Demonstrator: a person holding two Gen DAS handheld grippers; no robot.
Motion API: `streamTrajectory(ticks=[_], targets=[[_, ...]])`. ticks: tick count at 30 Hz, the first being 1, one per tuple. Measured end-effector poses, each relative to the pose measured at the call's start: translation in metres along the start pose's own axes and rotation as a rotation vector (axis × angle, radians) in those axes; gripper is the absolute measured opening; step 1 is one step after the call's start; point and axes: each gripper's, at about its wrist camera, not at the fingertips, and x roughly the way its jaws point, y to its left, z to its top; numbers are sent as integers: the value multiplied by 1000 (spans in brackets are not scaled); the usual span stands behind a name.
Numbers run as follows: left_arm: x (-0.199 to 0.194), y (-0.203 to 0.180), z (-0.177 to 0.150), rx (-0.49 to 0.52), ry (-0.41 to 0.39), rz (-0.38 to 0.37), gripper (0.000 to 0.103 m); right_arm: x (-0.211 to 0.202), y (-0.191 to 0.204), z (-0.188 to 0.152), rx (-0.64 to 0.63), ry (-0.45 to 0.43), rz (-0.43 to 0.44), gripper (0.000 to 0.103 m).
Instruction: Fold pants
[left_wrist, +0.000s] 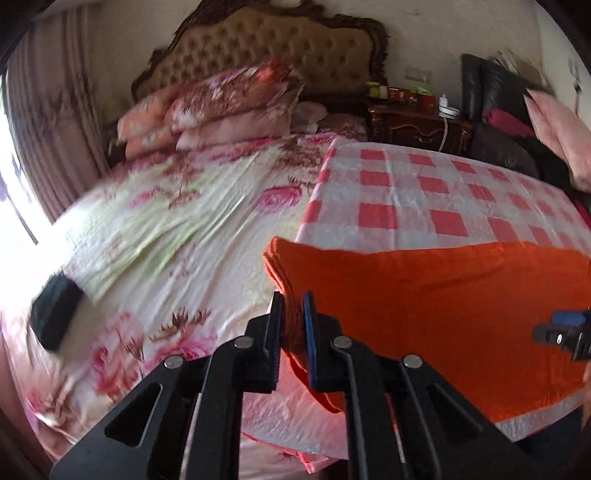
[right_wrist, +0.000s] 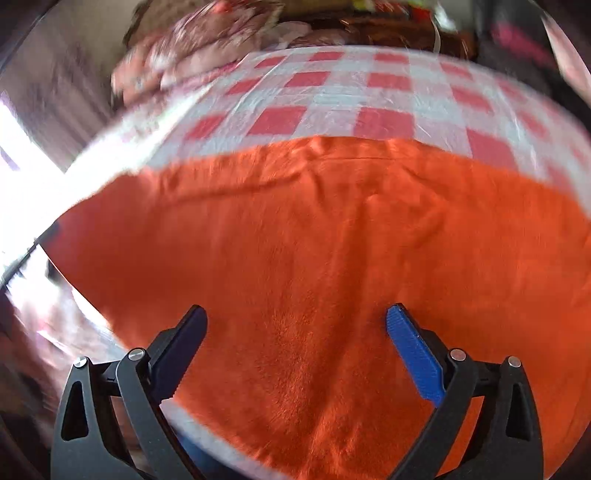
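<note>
The orange pants (left_wrist: 443, 306) lie spread on a red and white checked cloth (left_wrist: 406, 192) at the near side of the bed. My left gripper (left_wrist: 293, 325) is shut on the left edge of the pants, with a pinch of orange fabric between its pads. My right gripper (right_wrist: 295, 332) is open, its fingers wide apart just above the near middle of the pants (right_wrist: 314, 240). It holds nothing. The right gripper also shows at the right edge of the left wrist view (left_wrist: 565, 330).
The bed has a floral sheet (left_wrist: 177, 236) to the left of the checked cloth. Folded floral quilts (left_wrist: 221, 107) are stacked by the tufted headboard (left_wrist: 273, 48). A black object (left_wrist: 53, 314) lies at the bed's left edge. A dark nightstand (left_wrist: 417, 123) with jars stands at the back.
</note>
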Motion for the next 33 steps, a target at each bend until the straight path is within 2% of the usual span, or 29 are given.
streamTrajectory(ticks=[3, 5, 8, 10, 14, 18, 22, 25, 26, 27, 28, 30, 32, 33], targets=[[-26, -80, 12, 229, -88, 9, 11, -14, -47, 10, 240, 38, 295, 96], [-36, -138, 3, 364, -115, -58, 11, -16, -71, 12, 345, 56, 435, 96], [-34, -196, -27, 496, -96, -137, 11, -21, -98, 9, 428, 52, 511, 96], [-26, -220, -47, 529, -55, -194, 11, -21, -111, 4, 467, 59, 553, 96], [-22, -230, -62, 532, -26, -223, 10, -16, -118, 0, 502, 92, 589, 96], [-36, -215, -46, 451, -66, -226, 10, -11, -107, 4, 496, 128, 626, 96], [-58, -207, -35, 437, -130, -232, 10, -1, -77, 18, 460, 198, 688, 96], [-68, -203, -34, 436, -146, -259, 10, 16, -48, 31, 409, 253, 722, 94], [-72, -203, -35, 438, -148, -264, 10, 22, -40, 36, 400, 266, 723, 89], [-72, -204, -37, 428, -142, -282, 10, 26, -35, 40, 391, 270, 728, 71], [-74, -204, -39, 410, -129, -303, 10, 30, -29, 45, 367, 264, 721, 43], [-71, -201, -43, 363, -99, -343, 14, 35, -22, 52, 306, 246, 627, 9], [-72, -187, -48, 278, -70, -412, 44, 33, -19, 53, 263, 226, 568, 9], [-72, -171, -51, 185, -65, -425, 75, 31, -18, 52, 242, 219, 551, 9]])
